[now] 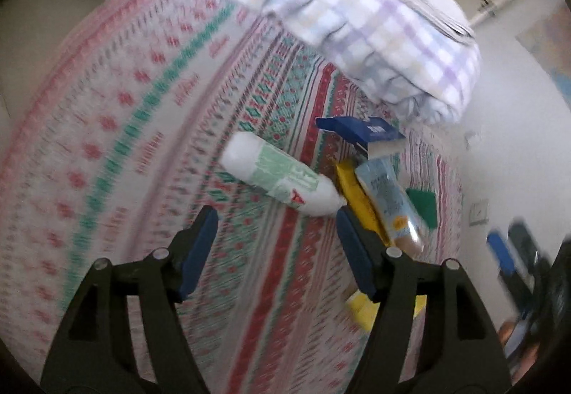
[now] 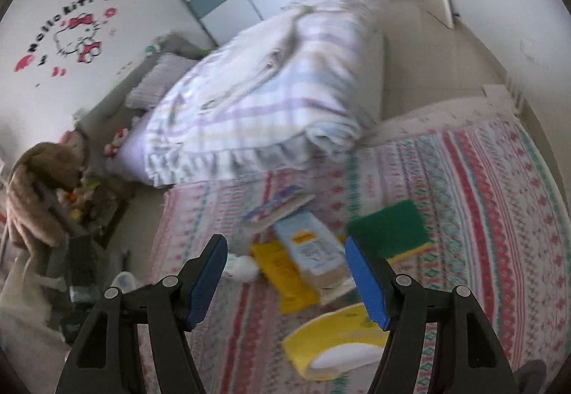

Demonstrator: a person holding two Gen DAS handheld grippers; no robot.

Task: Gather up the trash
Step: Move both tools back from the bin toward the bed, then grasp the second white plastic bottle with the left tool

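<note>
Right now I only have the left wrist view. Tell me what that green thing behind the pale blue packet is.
Observer: A green scouring sponge with a yellow underside, lying flat on the bedspread.
Operator: Report the right gripper.
Observer: The right gripper is open, with nothing between its fingers, and points at the pile of packets.
Operator: Describe the yellow piece at the bottom of my view.
Observer: A curved yellow-and-white wrapper, nearer the right camera than the pile.
</note>
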